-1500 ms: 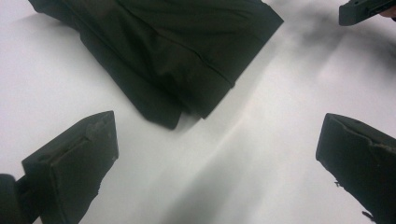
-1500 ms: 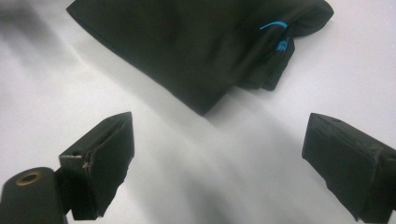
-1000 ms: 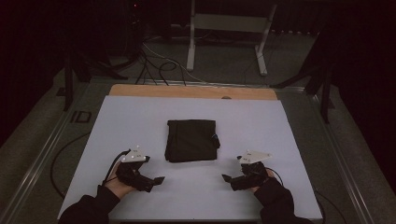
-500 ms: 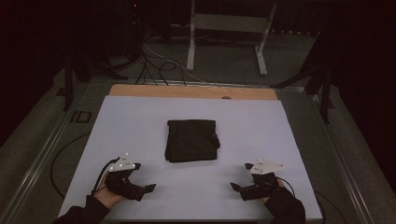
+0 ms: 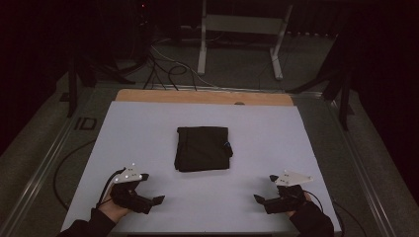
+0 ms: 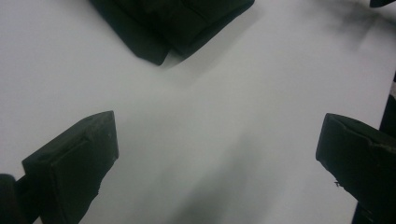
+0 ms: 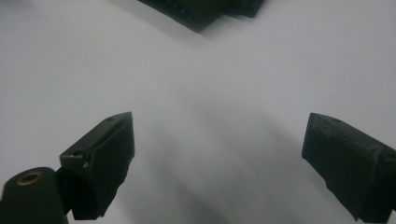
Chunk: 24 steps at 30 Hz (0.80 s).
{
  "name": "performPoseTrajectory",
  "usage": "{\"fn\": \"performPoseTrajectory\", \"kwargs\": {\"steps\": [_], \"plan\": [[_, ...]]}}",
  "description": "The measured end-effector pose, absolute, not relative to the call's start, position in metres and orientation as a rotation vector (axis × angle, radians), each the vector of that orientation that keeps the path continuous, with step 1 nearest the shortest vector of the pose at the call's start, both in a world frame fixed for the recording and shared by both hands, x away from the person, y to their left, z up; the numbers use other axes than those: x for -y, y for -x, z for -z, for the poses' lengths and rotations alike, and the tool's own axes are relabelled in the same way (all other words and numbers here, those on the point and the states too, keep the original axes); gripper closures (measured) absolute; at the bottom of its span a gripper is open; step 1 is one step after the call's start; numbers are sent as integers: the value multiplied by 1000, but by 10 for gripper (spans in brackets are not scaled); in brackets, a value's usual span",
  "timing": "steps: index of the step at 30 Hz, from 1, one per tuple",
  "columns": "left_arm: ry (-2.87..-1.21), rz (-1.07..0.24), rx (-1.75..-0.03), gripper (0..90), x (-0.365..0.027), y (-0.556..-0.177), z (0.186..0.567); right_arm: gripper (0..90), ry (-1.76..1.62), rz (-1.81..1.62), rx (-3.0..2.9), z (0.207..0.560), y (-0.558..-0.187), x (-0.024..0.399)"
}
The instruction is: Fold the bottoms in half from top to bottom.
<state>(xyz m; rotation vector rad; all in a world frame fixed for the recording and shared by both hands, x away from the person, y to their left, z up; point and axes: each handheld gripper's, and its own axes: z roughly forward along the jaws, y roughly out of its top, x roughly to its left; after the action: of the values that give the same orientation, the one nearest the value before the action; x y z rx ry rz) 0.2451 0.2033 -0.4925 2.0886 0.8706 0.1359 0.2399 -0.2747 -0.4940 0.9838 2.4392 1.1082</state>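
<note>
1. Both grippers have drawn back from the folded black cloth toward the table's near edge.
2. The left gripper is resting near-left of the cloth, jaws spread wide, empty.
3. The right gripper is sitting near-right of it, jaws likewise apart.
4. The cloth is lying mid-table on the white sheet.

In the left gripper view the top edge cuts off most of the folded black cloth. The same happens in the right gripper view. The small blue tag on it is too tiny to identify.
</note>
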Motion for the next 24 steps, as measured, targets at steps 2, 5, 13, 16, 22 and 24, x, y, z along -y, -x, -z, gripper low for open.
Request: {"fn": "performPoseTrajectory", "kwargs": {"steps": [2, 5, 13, 16, 22, 24], "plan": [[-2086, -151, -874, 0, -203, -246, 493, 97, -998, -1083, -2436, 497, -241, 274], [-2069, -181, -868, 0, -203, -245, 491, 97, -1025, -1093, -2409, 496, -242, 273], [-2051, -143, -876, 0, -203, -246, 494, 97, -1021, -1104, -2410, 498, -246, 268], [-2052, -148, -859, 0, -201, -245, 493, 97, -1005, -1103, -2414, 498, -247, 266], [-2068, -185, -878, 0, -199, -244, 495, 97, -1023, -1096, -2394, 497, -247, 268], [-2071, -193, -881, 0, -199, -244, 495, 97, -1033, -1095, -2398, 498, -246, 268]]}}
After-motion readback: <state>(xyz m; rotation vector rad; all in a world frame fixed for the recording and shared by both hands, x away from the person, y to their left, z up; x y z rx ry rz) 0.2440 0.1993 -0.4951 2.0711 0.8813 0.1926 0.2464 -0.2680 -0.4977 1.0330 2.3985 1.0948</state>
